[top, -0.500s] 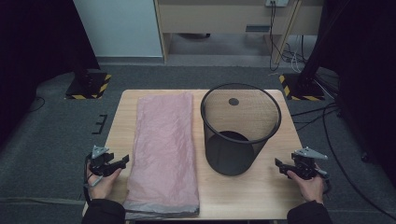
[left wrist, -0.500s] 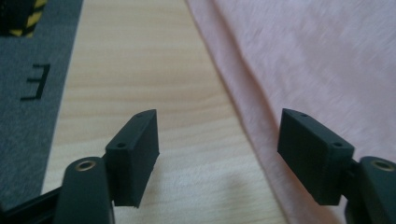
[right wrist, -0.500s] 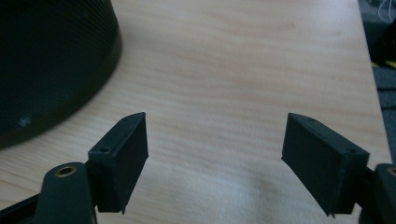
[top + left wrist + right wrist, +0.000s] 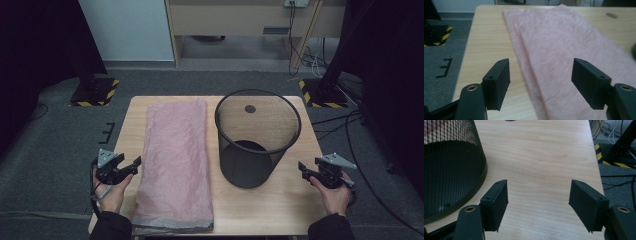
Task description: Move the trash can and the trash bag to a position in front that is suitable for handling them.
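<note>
The pink bag lies just beside the open left claw.

Pink bag flat beside mesh bin; both tools open at table edges.

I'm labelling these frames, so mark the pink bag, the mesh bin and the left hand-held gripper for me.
pink bag (image 4: pixel 176 160), high view, middle of the flat sheet.
mesh bin (image 4: pixel 245 169), high view, dark front wall.
left hand-held gripper (image 4: pixel 137 162), high view, between its fingertips.
</note>
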